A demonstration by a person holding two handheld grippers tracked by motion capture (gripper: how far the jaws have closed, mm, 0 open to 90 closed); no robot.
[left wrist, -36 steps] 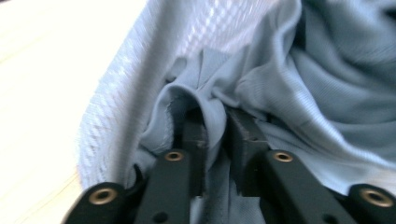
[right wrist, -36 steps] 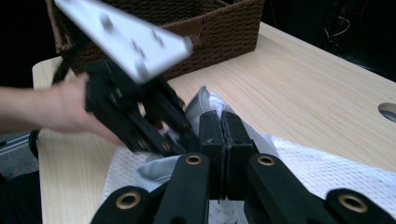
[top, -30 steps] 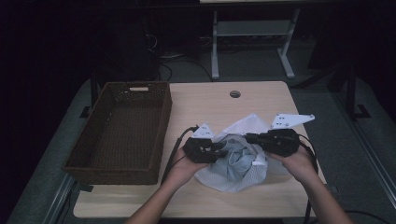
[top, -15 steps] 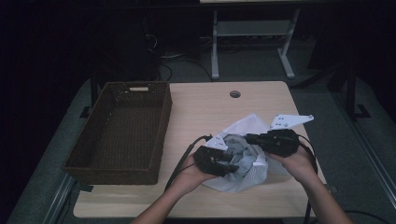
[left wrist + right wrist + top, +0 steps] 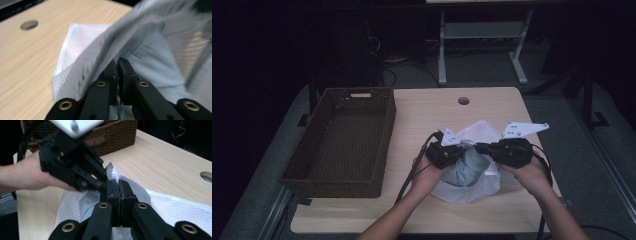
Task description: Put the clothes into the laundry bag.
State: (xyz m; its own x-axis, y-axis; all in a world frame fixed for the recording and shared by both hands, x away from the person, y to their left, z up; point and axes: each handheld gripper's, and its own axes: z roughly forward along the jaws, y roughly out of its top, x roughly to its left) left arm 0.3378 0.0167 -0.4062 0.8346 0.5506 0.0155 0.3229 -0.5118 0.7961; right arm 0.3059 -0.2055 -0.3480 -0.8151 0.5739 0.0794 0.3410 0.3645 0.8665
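The left gripper (image 5: pixel 460 148) has been moving in across the table toward the right gripper (image 5: pixel 482 148), and its jaws have just been closing. In the older pictures it was sitting out at the left side of the white mesh bag (image 5: pixel 469 187); now the two grippers are almost meeting nose to nose over the middle of it.

The left gripper is pinching down, with its jaws nearly together. In the left gripper view (image 5: pixel 117 65) the mesh edge and a fold of the light blue cloth (image 5: pixel 150 60) are lying between its tips. The right gripper is squeezing tight on the mesh too, as its own view (image 5: pixel 117 186) is showing.

The bag with the blue cloth inside is lying near the front right corner of the table (image 5: pixel 427 107), close to the front edge. The brown basket (image 5: pixel 337 137) is sitting along the left edge with nothing showing inside it.

It looks like both grippers are now taking hold of the bag's opening. That probably means the person is getting ready to pull the mesh apart or work the cloth in or out. The cloth could bunch up if the tips are grabbing both layers.
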